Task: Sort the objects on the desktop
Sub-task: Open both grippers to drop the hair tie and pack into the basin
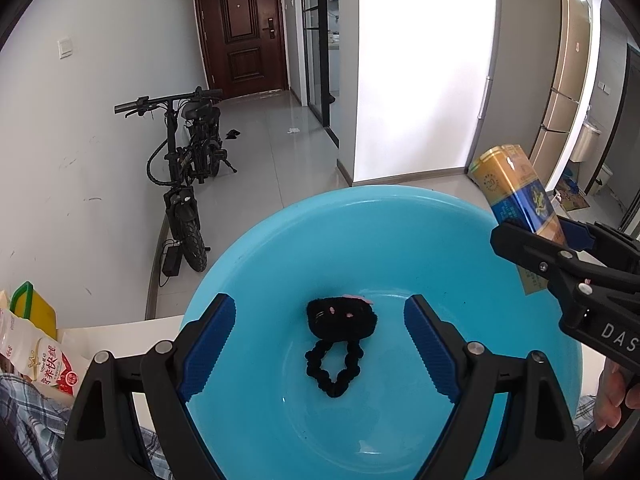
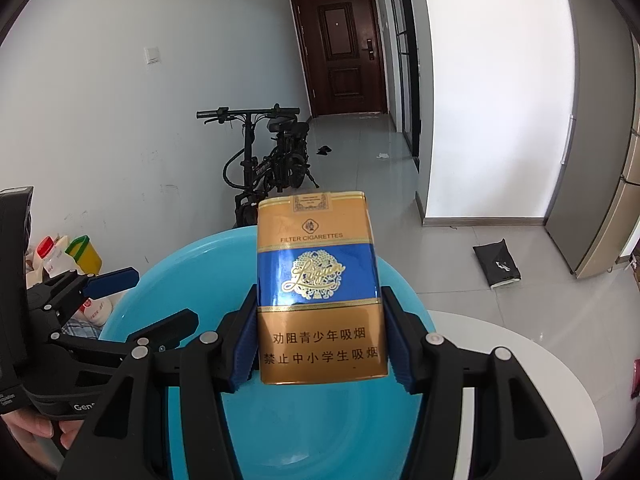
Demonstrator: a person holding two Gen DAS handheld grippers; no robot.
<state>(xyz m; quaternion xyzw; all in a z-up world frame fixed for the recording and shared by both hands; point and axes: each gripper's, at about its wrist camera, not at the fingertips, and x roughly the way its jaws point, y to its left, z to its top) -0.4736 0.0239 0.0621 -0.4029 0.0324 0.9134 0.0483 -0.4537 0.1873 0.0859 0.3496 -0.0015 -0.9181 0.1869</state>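
the right gripper (image 2: 322, 344) clamped a cigarette pack (image 2: 320, 280) upright above the blue basin (image 2: 136, 280); best to lower it toward the middle before letting go. the left gripper (image 1: 320, 344) hung open over a black hair tie (image 1: 336, 340) lying in the basin, crowding the left side. a bike (image 2: 272, 152) stood far off.
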